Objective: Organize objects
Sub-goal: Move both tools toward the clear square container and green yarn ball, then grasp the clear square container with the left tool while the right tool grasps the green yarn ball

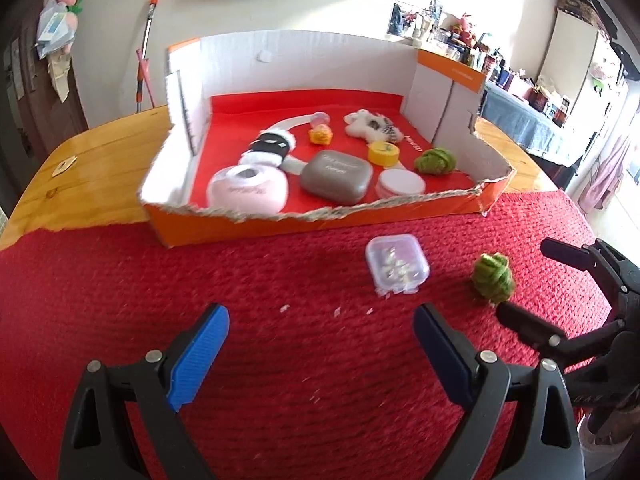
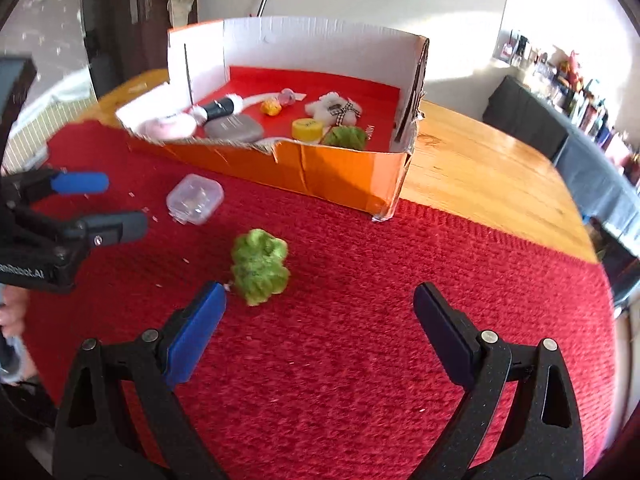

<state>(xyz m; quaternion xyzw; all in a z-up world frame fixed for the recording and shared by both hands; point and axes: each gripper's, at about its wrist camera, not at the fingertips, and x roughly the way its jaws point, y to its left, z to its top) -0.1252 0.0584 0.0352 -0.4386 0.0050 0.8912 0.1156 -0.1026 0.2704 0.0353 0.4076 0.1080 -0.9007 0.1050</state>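
Note:
A clear plastic box point(image 1: 397, 264) with white bits inside lies on the red mat, ahead and right of my open, empty left gripper point(image 1: 322, 318); it also shows in the right wrist view point(image 2: 195, 199). A green yarn ball point(image 1: 493, 278) lies right of it, and in the right wrist view point(image 2: 260, 266) it sits just ahead of my open, empty right gripper point(image 2: 320, 300), near its left finger. The orange cardboard box point(image 1: 320, 224) behind holds a second green ball point(image 1: 435, 161), a grey case point(image 1: 337, 176), a yellow lid point(image 1: 384, 153), a pink roll point(image 1: 249, 190) and plush toys.
The red knitted mat point(image 1: 280, 360) covers the near part of a wooden table point(image 1: 100, 168). The box's front wall is torn low point(image 2: 344, 176). White crumbs lie on the mat. Shelves and a bench stand at the right of the room.

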